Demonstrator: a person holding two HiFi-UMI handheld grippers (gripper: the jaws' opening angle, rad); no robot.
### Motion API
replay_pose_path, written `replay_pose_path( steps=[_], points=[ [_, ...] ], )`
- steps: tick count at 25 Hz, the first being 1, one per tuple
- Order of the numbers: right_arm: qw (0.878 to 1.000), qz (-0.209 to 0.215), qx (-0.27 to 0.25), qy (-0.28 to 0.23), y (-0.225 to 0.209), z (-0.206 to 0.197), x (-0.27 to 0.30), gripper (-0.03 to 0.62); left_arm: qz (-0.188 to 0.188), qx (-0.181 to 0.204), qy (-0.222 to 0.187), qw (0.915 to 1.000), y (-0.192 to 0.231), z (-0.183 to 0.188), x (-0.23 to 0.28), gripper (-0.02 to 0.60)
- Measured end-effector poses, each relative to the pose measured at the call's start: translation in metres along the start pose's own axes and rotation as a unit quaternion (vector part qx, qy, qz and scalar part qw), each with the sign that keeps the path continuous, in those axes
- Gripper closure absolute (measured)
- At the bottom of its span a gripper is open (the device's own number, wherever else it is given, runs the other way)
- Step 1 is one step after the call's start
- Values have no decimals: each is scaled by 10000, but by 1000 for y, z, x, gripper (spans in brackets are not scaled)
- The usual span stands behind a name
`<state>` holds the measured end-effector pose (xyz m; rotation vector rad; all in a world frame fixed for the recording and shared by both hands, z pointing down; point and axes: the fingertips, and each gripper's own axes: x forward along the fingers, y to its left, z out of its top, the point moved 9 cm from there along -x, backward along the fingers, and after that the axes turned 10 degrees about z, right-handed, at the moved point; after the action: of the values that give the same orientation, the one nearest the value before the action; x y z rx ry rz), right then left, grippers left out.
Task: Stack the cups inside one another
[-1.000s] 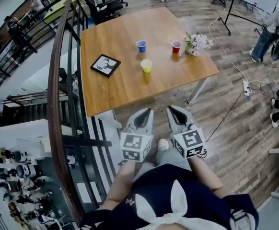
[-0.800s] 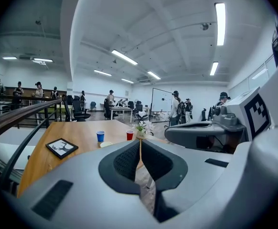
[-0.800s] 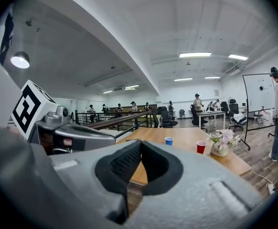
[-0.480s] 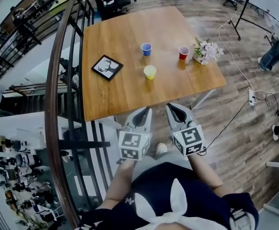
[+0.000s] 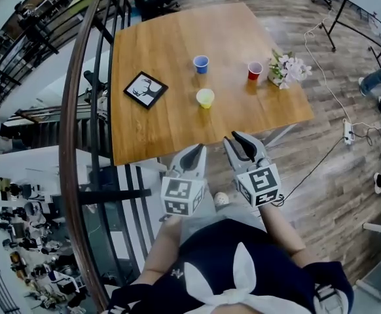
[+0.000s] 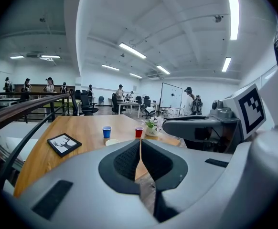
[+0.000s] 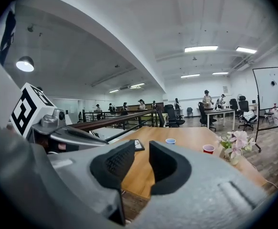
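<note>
Three small cups stand apart and upright on the wooden table (image 5: 151, 129): a blue cup (image 5: 201, 63) at the back, a red cup (image 5: 254, 70) to its right, a yellow cup (image 5: 205, 97) nearest me. Both grippers hover over the floor just short of the table's near edge, a good way from the cups. My left gripper (image 5: 197, 150) is shut and empty, its pads meeting in the left gripper view (image 6: 140, 151). My right gripper (image 5: 239, 139) has just been opening; a narrow gap shows between its pads (image 7: 141, 159) with nothing in it. The yellow cup is hidden in the right gripper view.
A framed deer picture (image 5: 145, 89) lies on the table's left part. A vase of pale flowers (image 5: 287, 67) stands at the right edge beside the red cup. A curved handrail (image 5: 72, 129) runs along the left. A cable and power strip (image 5: 349, 133) lie on the floor at right.
Both grippers have come forward toward the table's near edge, and the table sits closer in view. The right gripper's jaws have parted slightly; the left stays closed.
</note>
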<state>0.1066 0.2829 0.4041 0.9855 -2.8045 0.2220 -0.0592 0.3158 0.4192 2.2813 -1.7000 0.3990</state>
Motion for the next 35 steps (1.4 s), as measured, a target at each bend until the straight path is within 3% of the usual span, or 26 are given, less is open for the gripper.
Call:
replay_pose_path(
  steps=[10, 26, 31, 35],
  points=[
    [9997, 221, 120, -47, -30, 5, 37, 390, -118, 48, 230, 9997, 21, 8, 46, 555],
    [9994, -136, 257, 202, -85, 19, 131, 375, -330, 139, 436, 9984, 109, 35, 130, 555],
    [9984, -182, 137, 512, -91, 19, 165, 307, -426, 122, 476, 9979, 138, 44, 155, 555],
    [9969, -243, 178, 730, -97, 12, 187, 292, -490, 101, 533, 9973, 157, 46, 173, 555]
  ],
)
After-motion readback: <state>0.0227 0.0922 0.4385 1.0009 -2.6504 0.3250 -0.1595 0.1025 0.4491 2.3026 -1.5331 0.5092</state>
